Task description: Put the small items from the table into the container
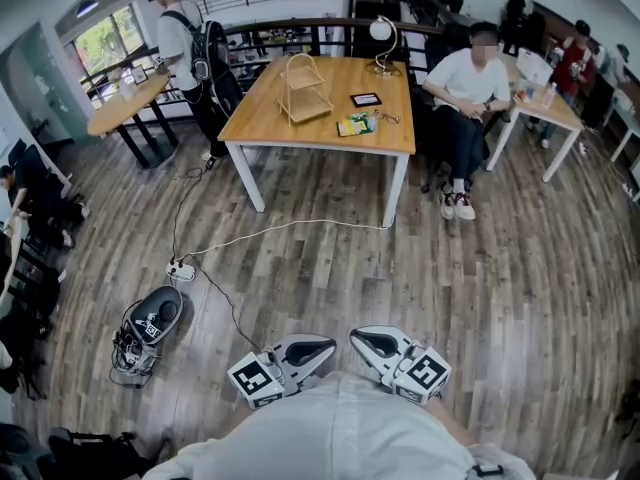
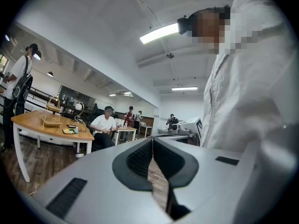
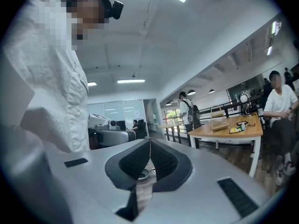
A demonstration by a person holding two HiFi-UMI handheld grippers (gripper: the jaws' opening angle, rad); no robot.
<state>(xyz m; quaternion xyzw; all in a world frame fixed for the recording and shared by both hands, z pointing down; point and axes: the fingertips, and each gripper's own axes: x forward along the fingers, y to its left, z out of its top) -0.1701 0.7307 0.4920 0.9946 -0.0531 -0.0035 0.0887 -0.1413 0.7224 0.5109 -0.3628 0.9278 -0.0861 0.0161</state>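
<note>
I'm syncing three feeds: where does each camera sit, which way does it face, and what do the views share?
Head view: on the person's head, looking steeply down at floor and table; shows shirt, left gripper, right gripper.
Left gripper view: on the left gripper, level, along its shut jaws; table far left, shirt at right.
Right gripper view: on the right gripper, level, along its shut jaws; shirt at left, table at right.
Shared: all three show table and shirt.
</note>
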